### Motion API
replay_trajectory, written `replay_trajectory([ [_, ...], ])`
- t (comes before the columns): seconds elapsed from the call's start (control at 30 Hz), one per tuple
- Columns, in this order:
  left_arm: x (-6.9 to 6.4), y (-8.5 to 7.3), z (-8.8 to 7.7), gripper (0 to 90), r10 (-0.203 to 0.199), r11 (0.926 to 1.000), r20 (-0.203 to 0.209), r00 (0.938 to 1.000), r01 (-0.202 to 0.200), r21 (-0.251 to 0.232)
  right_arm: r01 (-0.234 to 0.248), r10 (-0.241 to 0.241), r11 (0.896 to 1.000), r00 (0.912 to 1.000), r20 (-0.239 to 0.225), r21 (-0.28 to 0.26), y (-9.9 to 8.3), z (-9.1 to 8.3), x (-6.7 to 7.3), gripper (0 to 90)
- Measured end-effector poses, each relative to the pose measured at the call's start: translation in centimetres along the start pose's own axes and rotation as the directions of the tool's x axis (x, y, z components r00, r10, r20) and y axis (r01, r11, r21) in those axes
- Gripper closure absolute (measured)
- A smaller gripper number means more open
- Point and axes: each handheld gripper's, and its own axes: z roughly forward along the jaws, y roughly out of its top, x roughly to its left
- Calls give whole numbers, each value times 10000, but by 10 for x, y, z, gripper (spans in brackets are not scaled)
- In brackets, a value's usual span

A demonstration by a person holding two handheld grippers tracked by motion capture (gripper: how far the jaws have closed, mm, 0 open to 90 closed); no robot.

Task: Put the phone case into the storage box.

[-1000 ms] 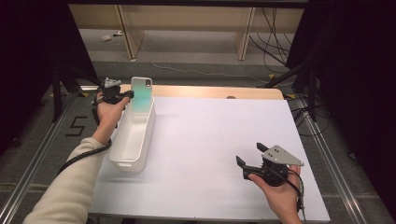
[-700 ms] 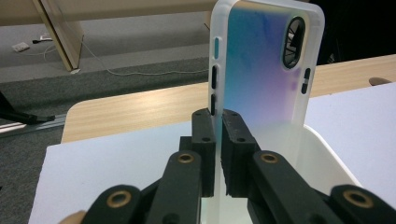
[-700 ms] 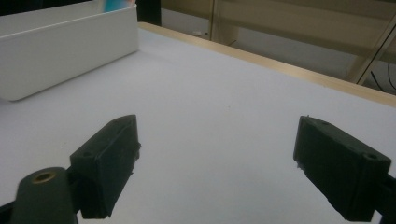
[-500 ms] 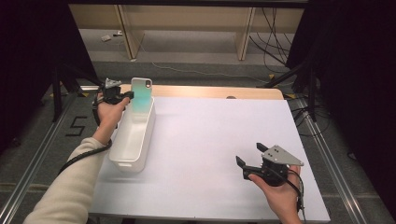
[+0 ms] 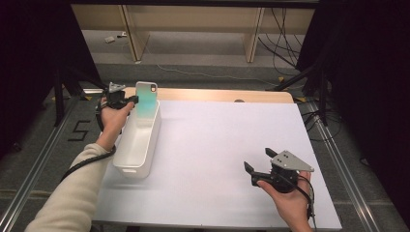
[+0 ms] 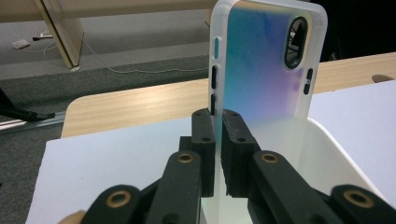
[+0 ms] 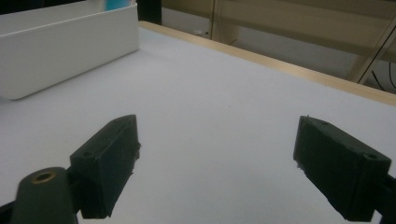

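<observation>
- The surface (image 5: pixel 217 145) is a big white sheet on a wooden top, and a strip of the wood shows along the far edge.
- The room around it is dark, with a grey floor and pale wooden legs behind.
- A long white bin (image 5: pixel 138 140) sits on the left side of the surface, with one short end pointing away from the person.
- The left gripper (image 5: pixel 129 100) is at the far end of the bin, held up in the person's left hand (image 5: pixel 113 118).
- Its jaws are pinched tight on a phone case (image 6: pixel 261 79).
- The phone case stands upright over the far end of the bin.
- The case is see-through at the edges, with shiny blue and purple on its back and a dark hole for the camera near the top.
- The jaws hold the case by one long side edge, low down.
- The right gripper (image 5: pixel 256 162) is well apart from the bin, near the front right of the surface.
- Its jaws are spread wide, and nothing is between them.
- It hangs just over the white sheet and points toward the bin.
</observation>
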Motion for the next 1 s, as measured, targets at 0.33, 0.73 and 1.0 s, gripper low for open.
replay_trajectory([
  [0.33,0,-4,1,847,-2,10000,-28,10000,2,81,-10,10,10000,10000,-21,36,0,0,0,155],
  [0.73,0,-5,3,846,27,9999,-70,10000,-26,131,-2,3,10000,10000,-31,16,0,0,0,154],
  [1.0,-1,-3,2,791,-20,10000,-179,9998,19,-29,12,-12,10000,10000,-66,33,0,0,0,155],
])
